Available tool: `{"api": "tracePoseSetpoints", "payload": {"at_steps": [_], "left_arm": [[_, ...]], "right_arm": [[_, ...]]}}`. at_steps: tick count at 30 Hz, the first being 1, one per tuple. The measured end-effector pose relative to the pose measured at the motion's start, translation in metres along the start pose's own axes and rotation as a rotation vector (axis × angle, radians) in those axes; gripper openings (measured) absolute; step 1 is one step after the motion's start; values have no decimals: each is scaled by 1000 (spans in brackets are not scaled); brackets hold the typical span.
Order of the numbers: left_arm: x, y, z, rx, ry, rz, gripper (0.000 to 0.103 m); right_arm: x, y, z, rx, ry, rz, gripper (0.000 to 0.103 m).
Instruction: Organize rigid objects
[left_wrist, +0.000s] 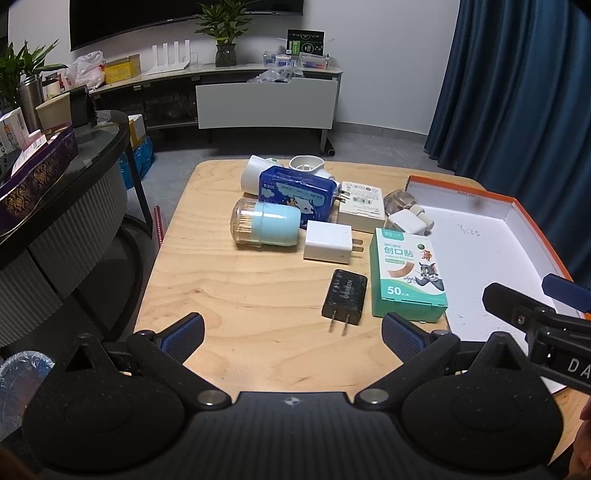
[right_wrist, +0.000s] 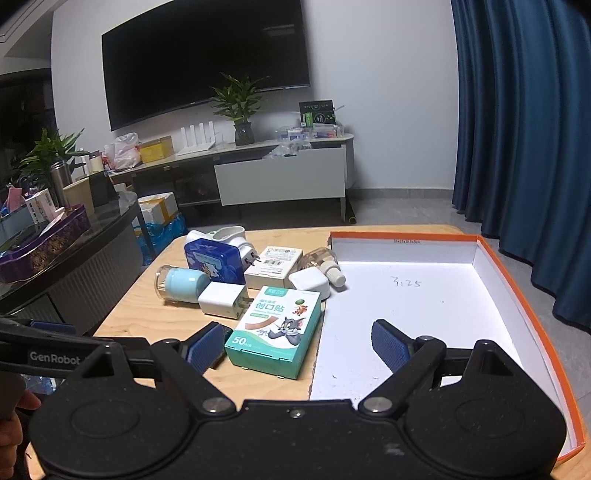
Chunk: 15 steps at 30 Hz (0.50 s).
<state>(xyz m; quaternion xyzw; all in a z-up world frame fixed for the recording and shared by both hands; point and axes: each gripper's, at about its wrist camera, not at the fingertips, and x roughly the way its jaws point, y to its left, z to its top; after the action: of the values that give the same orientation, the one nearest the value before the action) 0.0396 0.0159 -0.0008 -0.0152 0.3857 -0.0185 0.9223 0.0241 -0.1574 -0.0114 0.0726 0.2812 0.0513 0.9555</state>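
Two black hand-held claws with blue ribbed pads hover low over a pale wooden worktop (left_wrist: 229, 295).

The left claw (left_wrist: 292, 334) has its fingers spread wide apart and holds nothing. Just ahead of it, slightly toward its right finger, a black plug adapter (left_wrist: 345, 298) lies flat with its two prongs pointing back at the claw. Right of that, ahead of the right finger, lies a green and white box of plasters (left_wrist: 408, 275) with a cartoon cat on the lid. Farther ahead sits a white plug adapter (left_wrist: 327, 246). To its left a clear toothpick jar with a pale blue cap (left_wrist: 264, 226) lies on its side. Beyond these are a blue tin (left_wrist: 295, 197), a white cardboard box (left_wrist: 360, 208) and a white plug-in device (left_wrist: 306, 166), crowded close together.

The right claw (right_wrist: 299, 345) is also spread wide and empty. Its left finger hangs over the worktop just beside the box of plasters, and its right finger hangs over an open shallow box (right_wrist: 517, 295) with a white floor and orange rim. That box holds nothing visible; handwritten digits mark its floor. At the box's far left corner a small clear bottle (right_wrist: 314, 262) and a rounded white charger (right_wrist: 308, 282) lie on the worktop's edge of the cluster.

The right claw (left_wrist: 535, 306) shows at the right of the left wrist view, over the open box.
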Motion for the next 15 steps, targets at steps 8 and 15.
{"api": "tracePoseSetpoints", "payload": {"at_steps": [8, 15], "left_arm": [[6, 2, 0, -13, 1, -16, 103], [19, -2, -3, -10, 21, -28, 103]], "right_arm": [[5, 0, 0, 1, 7, 3, 102], [11, -4, -1, 15, 23, 0, 102]]}}
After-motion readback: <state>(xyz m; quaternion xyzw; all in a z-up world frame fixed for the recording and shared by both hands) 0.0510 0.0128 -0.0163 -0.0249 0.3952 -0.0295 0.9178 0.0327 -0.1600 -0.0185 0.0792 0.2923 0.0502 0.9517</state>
